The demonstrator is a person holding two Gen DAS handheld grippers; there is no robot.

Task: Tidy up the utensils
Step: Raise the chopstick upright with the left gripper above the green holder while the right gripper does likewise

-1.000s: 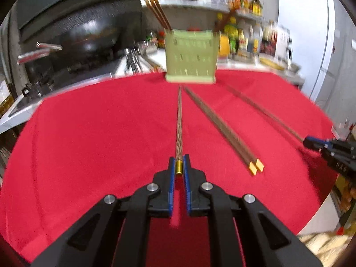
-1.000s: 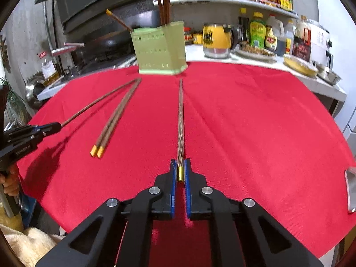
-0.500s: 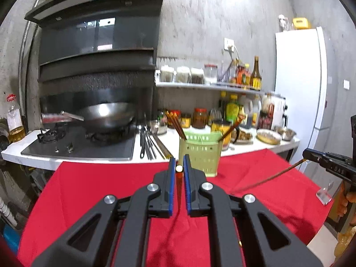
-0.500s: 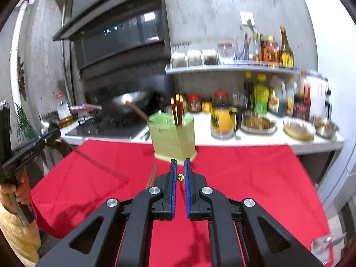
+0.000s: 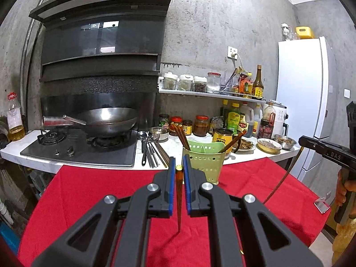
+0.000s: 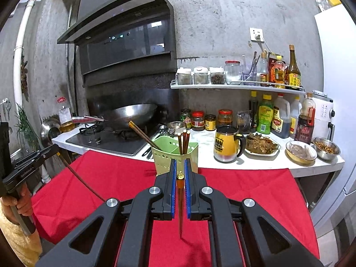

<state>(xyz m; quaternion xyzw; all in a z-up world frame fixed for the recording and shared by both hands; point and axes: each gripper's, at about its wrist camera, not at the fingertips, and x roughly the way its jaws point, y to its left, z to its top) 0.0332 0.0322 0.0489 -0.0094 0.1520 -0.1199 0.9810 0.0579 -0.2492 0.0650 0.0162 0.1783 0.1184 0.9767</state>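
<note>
Right now both sets of jaws are clamped narrow, each on one chopstick. L gripper [image 5: 178,167] pinches the left-held chopstick [image 5: 178,200] by its gold-capped butt end; long axis runs from the pads back down toward the camera, thin tip low over the red cloth [image 5: 89,195], so the stick hangs tip-down w/ cap up. R gripper [image 6: 180,175] grips the right-held chopstick [image 6: 180,204] the same way: gold cap between the blue pads, shaft slanting down, point just above the cloth. Seen from the opposite cam each stick droops at a diagonal from its gripper's nose. Beyond the jaws, at the cloth's far edge, stands the green holder [image 6: 165,155], upright, w/ three chopsticks [image 6: 183,141] standing near vertical in one compartment & another chopstick [image 6: 142,134] leaning out to the left. Behind it: white counter [image 6: 204,158], yellow mug [image 6: 224,143] to the right of the holder, wok [image 6: 131,113] on the stove, jars & bottles along the wall.
</note>
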